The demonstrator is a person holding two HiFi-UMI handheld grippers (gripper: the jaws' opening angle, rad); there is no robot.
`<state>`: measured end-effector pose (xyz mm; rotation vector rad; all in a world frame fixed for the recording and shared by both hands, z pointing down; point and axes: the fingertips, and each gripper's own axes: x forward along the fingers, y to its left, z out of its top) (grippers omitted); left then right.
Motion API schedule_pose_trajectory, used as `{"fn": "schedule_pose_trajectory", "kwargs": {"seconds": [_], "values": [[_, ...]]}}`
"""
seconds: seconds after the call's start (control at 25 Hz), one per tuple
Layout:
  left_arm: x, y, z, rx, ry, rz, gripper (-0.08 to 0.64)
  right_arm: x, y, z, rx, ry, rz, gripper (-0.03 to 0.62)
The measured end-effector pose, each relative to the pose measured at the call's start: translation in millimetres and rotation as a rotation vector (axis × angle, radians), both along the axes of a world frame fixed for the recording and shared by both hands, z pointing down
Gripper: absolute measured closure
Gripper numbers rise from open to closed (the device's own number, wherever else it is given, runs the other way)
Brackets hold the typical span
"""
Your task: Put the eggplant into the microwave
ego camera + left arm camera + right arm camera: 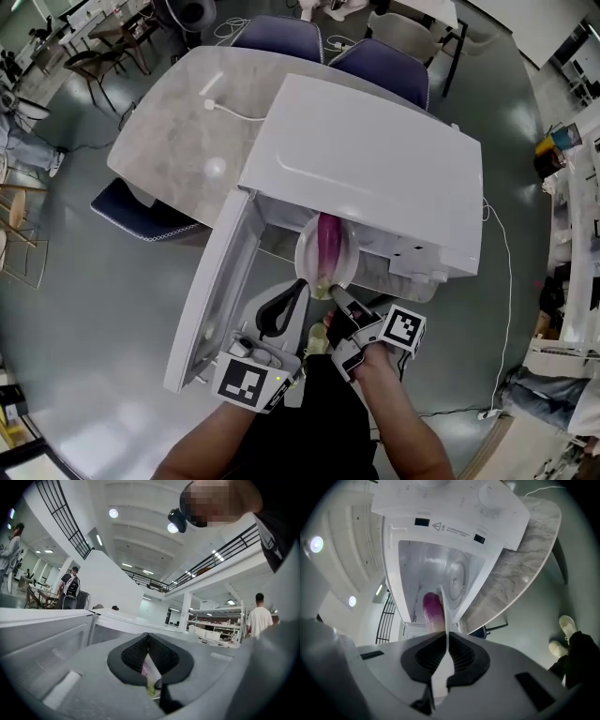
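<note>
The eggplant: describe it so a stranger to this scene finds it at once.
On the grey marble table stands a white microwave, door open. At its mouth a white plate carries the eggplant: long, and the only purple thing there.

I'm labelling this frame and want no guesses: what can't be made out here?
Microwave cavity: head view, hidden by its own top.
Eggplant: far end hidden under that top; in the right gripper view the edge-on plate covers one side.
Whether the plate rests on the turntable: no view shows contact.
Warning label: right gripper view, print too small.
</note>
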<state>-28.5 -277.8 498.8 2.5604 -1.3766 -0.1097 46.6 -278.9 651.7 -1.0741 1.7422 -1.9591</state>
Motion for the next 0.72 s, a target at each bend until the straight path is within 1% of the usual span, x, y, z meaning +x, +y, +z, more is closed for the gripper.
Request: {"fn": "schedule_pose_trajectory", "kwargs": {"seconds": [0.12, 0.28, 0.72], "values": [[-1.6, -12.2, 10.8, 0.011, 0.001, -0.001, 0.552, -0.9, -16.2, 15.6, -0.006, 0.002, 0.031, 0.574], [-1.3, -22.7, 22.3, 0.017, -0.001, 0.000, 0.552, -4.7, -40.3, 28.9, -0.004, -0.019, 0.072, 0.574], [-3.7, -43.1, 42.9, -0.005, 0.008, -0.008, 0.552, 2.7, -91.2, 45.6, 0.004, 0.000, 0.164, 0.574]]}}
